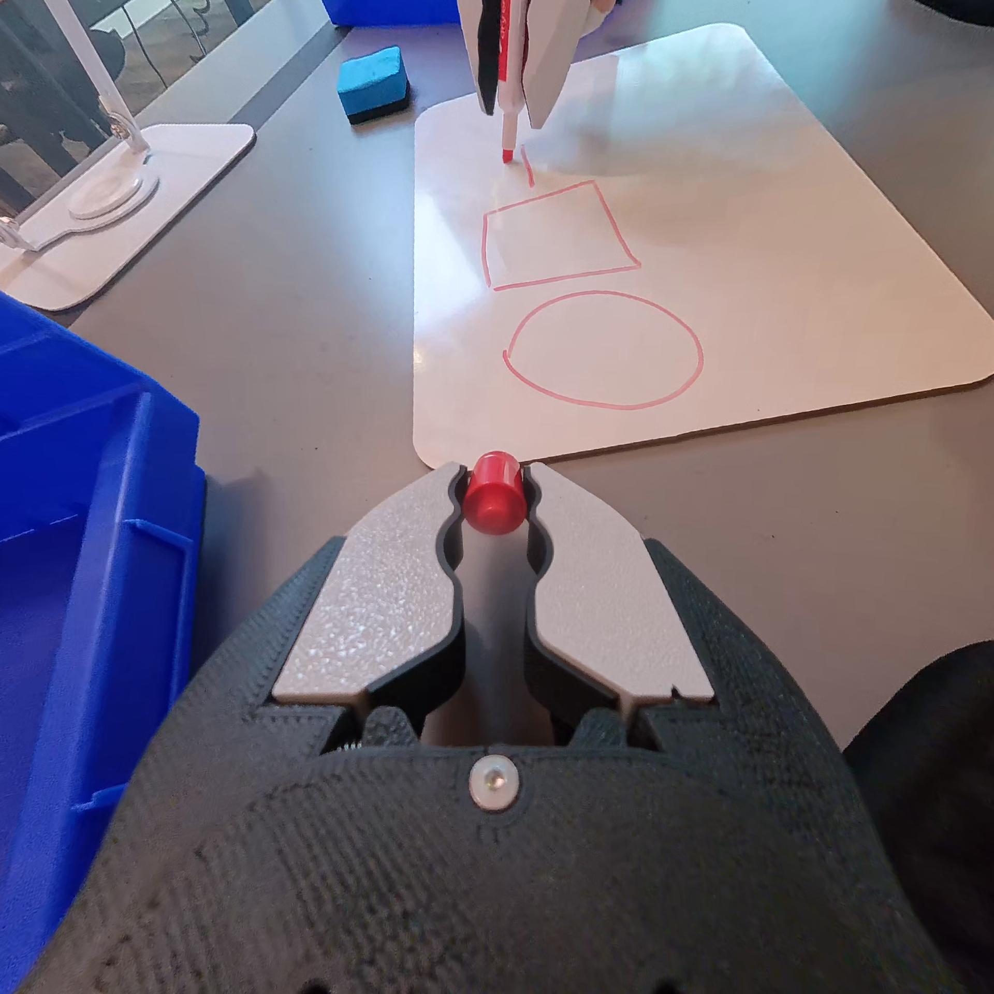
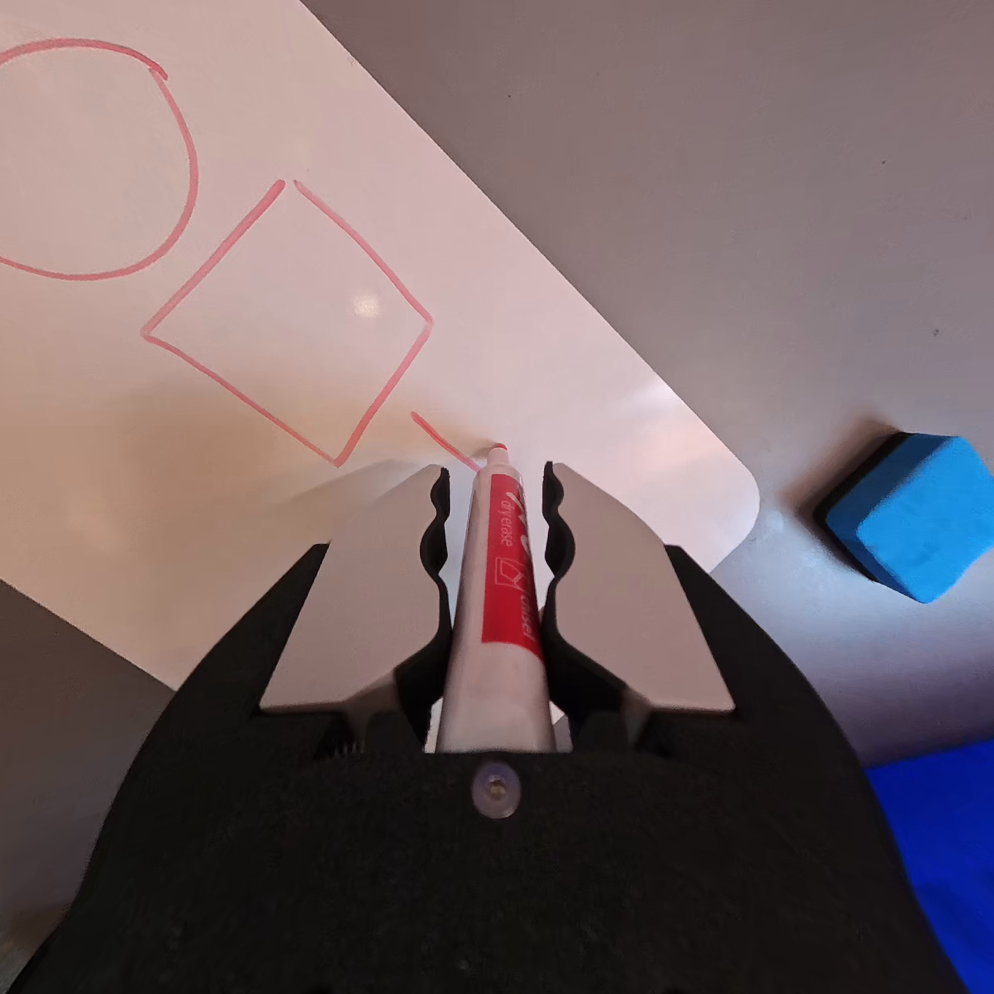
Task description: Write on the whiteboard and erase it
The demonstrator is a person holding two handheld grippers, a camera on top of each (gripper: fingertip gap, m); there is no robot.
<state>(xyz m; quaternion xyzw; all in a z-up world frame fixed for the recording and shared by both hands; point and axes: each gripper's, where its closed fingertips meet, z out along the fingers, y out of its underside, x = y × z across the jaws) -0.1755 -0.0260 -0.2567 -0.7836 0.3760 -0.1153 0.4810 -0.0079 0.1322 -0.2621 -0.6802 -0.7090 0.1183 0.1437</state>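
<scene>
A white whiteboard lies flat on the grey table, with a red circle, a red square and a short red stroke drawn on it. My right gripper is shut on a red-and-white dry-erase marker, gripped deep between the jaws. The marker's tip touches the whiteboard at the end of the short stroke. The left wrist view shows this gripper upright over the board's far end. My left gripper is shut on the red marker cap, just off the board's near corner.
A blue eraser lies on the table beside the board's far corner. A blue bin stands to the left of my left gripper. A white stand base sits at the far left. Another blue bin is at the lower right. Across from one pair of fingers to the other is roughly 25 centimetres.
</scene>
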